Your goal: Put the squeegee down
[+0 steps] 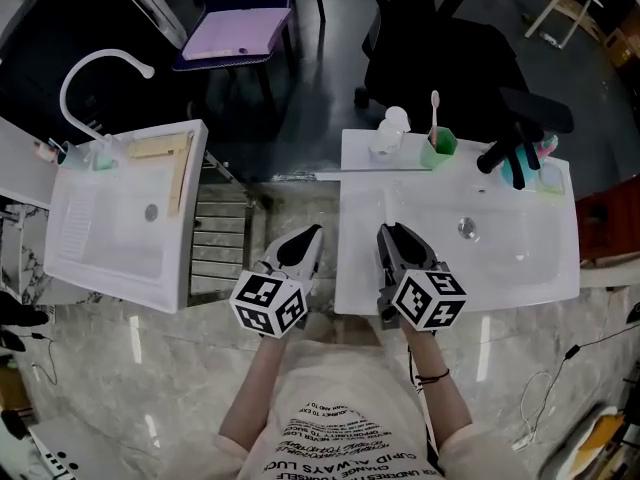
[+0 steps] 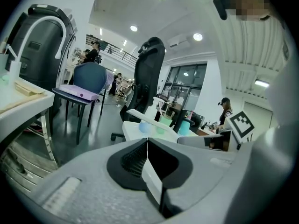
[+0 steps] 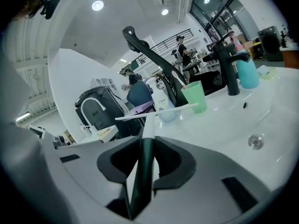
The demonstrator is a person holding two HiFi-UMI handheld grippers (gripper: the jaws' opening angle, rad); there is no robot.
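The squeegee has a dark green handle (image 3: 141, 171) that turns white toward a long white blade (image 3: 156, 112). My right gripper (image 3: 142, 146) is shut on the handle, and the blade sticks out ahead over the near part of the white sink (image 3: 243, 120). Seen from the head camera, the right gripper (image 1: 393, 234) hangs over the left part of that sink (image 1: 540, 268); there the squeegee is lost against the white basin. My left gripper (image 1: 306, 238) is shut on nothing and hangs over the gap between the two sinks. The blade (image 2: 148, 120) also shows in the left gripper view, beyond that gripper's (image 2: 147, 146) closed jaws.
At the back of the right sink stand a black faucet (image 1: 503, 153), a green cup with a toothbrush (image 1: 437, 146), a white bottle (image 1: 390, 128) and a teal cup (image 1: 516, 173). A second sink (image 1: 120, 228) with a white faucet (image 1: 85, 68) is at left. Chairs (image 1: 440, 58) stand behind.
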